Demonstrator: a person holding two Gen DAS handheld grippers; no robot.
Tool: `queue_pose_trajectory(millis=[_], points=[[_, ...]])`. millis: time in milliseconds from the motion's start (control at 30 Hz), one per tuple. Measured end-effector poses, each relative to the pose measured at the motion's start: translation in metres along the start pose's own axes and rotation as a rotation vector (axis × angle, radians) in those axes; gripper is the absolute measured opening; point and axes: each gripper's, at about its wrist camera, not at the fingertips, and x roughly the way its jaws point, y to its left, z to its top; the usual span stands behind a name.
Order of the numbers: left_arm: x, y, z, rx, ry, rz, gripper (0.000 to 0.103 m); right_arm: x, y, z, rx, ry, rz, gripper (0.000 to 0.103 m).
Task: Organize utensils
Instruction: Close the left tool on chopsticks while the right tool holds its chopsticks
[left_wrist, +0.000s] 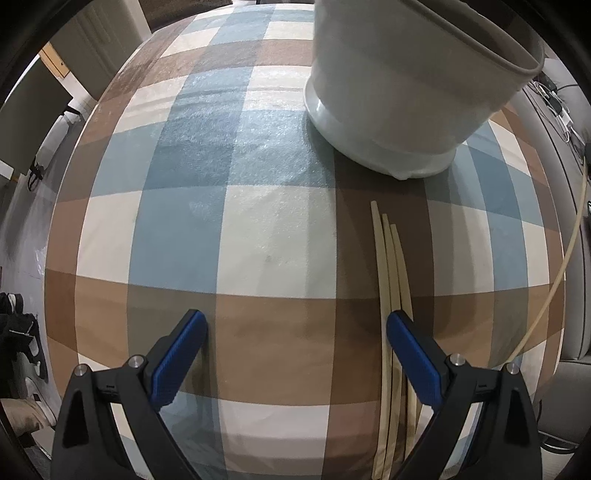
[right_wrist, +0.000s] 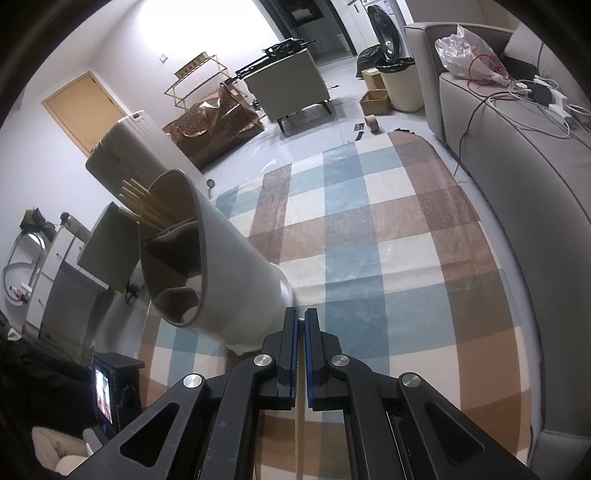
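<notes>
A white utensil holder (left_wrist: 399, 96) stands on a plaid rug (left_wrist: 229, 229). In the right wrist view the holder (right_wrist: 236, 266) has inner compartments, and several chopsticks (right_wrist: 144, 206) stick out of the far one. Three pale chopsticks (left_wrist: 389, 266) lie side by side on the rug in front of the holder. My left gripper (left_wrist: 297, 317) points down at the rug, open and holding nothing, with its right pad (left_wrist: 413, 358) over the lying chopsticks. My right gripper (right_wrist: 301, 321) is shut on one chopstick (right_wrist: 300, 435), just right of the holder's base. That chopstick (left_wrist: 567, 254) also shows at the left wrist view's right edge.
A grey sofa (right_wrist: 517, 192) runs along the rug's right side, with a plastic bag (right_wrist: 469, 55) and cables on it. Beyond the rug are a pale suitcase (right_wrist: 125, 147), an armchair (right_wrist: 288, 85), a waste bin (right_wrist: 402, 88) and cardboard boxes (right_wrist: 375, 101).
</notes>
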Motion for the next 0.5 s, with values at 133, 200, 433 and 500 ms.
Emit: queue_pose_trajectory(millis=[133,200,433,500], points=[[0.003,-0.005,0.011,0.029,0.007,0.039,0.097,0.001,-0.002,0.000,0.005,0.002,-0.006,0.003],[0.004,-0.006,0.013,0.025,0.000,0.041,0.097,0.001,-0.002,0.000,0.006,0.004,-0.009,0.003],[0.002,-0.004,0.026,0.032,-0.025,0.048,0.091,0.001,-0.003,0.000,0.004,0.002,-0.010,0.003],[0.001,-0.004,0.036,0.020,-0.041,0.024,0.078,0.001,-0.005,0.000,0.004,0.003,-0.011,0.003]])
